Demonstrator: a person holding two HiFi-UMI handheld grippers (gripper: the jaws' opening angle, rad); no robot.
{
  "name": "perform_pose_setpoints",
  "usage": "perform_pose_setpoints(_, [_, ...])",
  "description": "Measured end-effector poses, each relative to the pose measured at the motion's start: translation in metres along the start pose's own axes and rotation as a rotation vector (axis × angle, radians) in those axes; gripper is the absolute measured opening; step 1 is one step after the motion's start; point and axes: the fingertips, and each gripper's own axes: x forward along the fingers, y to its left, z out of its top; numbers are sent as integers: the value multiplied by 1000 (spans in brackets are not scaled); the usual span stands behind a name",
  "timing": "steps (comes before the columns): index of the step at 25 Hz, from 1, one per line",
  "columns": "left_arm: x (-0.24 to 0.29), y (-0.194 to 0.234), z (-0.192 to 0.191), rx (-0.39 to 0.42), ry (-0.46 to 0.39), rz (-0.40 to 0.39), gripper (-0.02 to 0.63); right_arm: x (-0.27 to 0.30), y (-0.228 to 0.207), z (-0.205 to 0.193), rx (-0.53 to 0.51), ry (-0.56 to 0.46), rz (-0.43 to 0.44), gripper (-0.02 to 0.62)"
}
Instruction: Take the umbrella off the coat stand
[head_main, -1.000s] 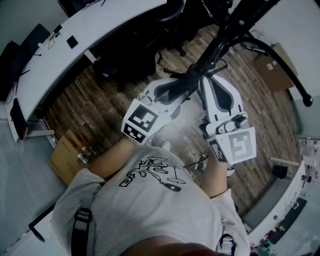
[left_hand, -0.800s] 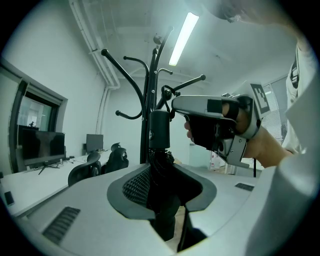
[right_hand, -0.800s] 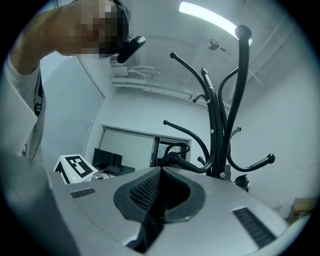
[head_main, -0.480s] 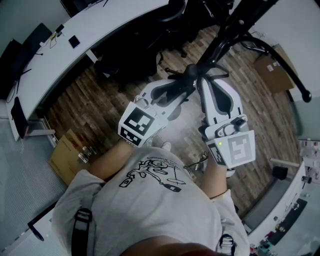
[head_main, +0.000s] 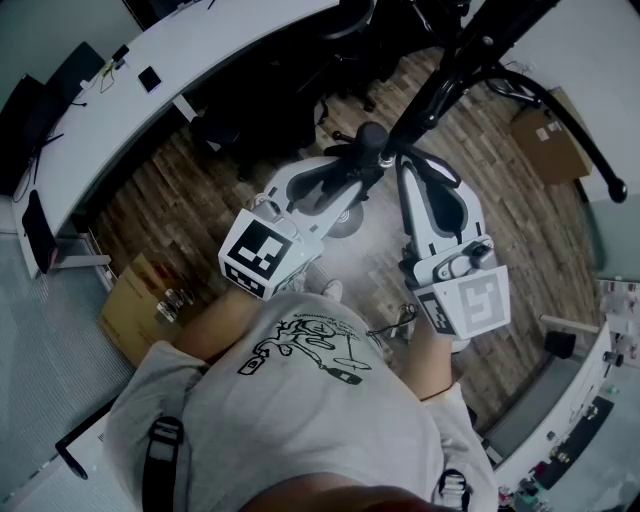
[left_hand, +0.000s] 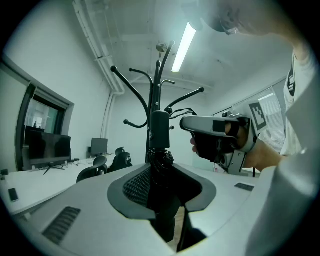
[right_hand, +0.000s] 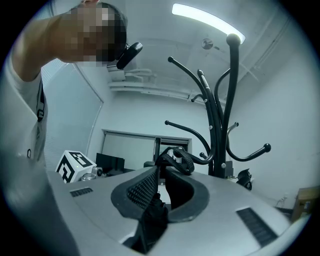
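The black coat stand (head_main: 450, 75) rises just past both grippers; its curved hooks (left_hand: 159, 75) show in the left gripper view and its pole (right_hand: 230, 100) in the right gripper view. The black folded umbrella (head_main: 372, 135) stands upright beside it. My left gripper (head_main: 352, 175) is shut on the umbrella's bunched cloth (left_hand: 161, 197), just under its cylindrical handle (left_hand: 160, 131). My right gripper (head_main: 412, 170) is shut on black umbrella cloth (right_hand: 152, 210). The umbrella's strap loop (right_hand: 181, 159) lies just beyond those jaws, by a hook. The right gripper (left_hand: 215, 135) shows close alongside in the left gripper view.
A long curved white desk (head_main: 200, 50) with black office chairs (head_main: 270, 110) lies beyond the stand. Cardboard boxes sit on the wood floor at left (head_main: 135, 310) and upper right (head_main: 545, 140). The stand's base legs (head_main: 575, 140) spread to the right.
My left gripper has drawn left and slightly back from the stand with the umbrella, so the handle's round end now shows clear of the pole. The right gripper has stayed put.
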Motion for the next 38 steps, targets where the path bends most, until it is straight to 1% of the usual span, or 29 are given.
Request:
perform_pose_setpoints(11, [-27, 4, 11, -3, -28, 27, 138, -21, 3, -8, 15, 17, -23, 61])
perform_pose_setpoints(22, [-52, 11, 28, 13, -45, 56, 137, -35, 0, -7, -22, 40, -61, 58])
perform_pose_setpoints(34, [-70, 15, 24, 8, -26, 77, 137, -49, -6, -23, -36, 110, -109, 52])
perform_pose_setpoints(38, [-76, 17, 17, -4, -18, 82, 137, -54, -6, -32, -7, 118, -119, 44])
